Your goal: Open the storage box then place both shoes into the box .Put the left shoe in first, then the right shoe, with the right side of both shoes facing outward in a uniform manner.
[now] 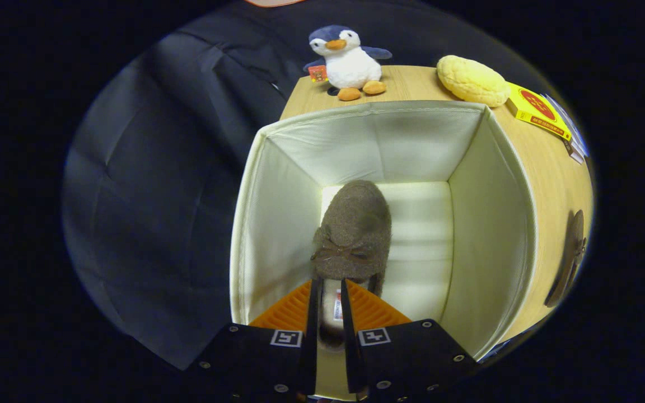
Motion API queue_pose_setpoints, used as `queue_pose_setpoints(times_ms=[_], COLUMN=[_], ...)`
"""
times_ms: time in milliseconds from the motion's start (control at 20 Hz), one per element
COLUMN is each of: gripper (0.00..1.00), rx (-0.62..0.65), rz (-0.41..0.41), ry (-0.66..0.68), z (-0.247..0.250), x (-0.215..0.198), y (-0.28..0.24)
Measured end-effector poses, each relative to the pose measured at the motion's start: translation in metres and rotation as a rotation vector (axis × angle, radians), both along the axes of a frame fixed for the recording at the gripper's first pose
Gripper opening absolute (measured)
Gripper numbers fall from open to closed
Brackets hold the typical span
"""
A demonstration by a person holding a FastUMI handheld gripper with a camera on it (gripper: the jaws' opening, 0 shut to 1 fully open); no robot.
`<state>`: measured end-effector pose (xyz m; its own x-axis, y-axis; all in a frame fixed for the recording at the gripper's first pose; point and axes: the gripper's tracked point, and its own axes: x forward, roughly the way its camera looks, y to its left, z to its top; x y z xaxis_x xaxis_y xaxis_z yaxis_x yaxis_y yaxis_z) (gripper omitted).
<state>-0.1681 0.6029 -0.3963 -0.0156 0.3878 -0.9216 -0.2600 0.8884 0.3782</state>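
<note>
An open cream fabric storage box point(485, 184) stands on a wooden table point(552, 168). A brown felt shoe with a small bow point(354, 224) hangs inside the box, toe pointing away toward the far wall, nearer the left wall. My gripper point(329, 305) is shut on the shoe's heel rim, one finger on each side of it. The second brown shoe point(568, 257) lies on the table to the right of the box, partly cut off.
A plush penguin point(346, 59) sits on the table beyond the box. A yellow bun-shaped object point(471, 80) and a yellow box point(538, 111) lie at the far right. The table's left edge runs close beside the storage box.
</note>
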Motion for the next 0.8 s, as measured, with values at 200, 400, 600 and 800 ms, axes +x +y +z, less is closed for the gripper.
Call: queue_pose_setpoints(times_ms=[200,400,600,800], gripper=[0.33,0.46,0.65,0.79], rx=[0.101,0.183,0.232,0.246], rz=[0.025,0.025,-0.016,-0.070], ry=[-0.018,-0.083,-0.134,-0.188], z=[0.032,0.064,0.087,0.094], x=[0.000,0.015,0.035,0.055], y=[-0.011,-0.035,-0.075,-0.128])
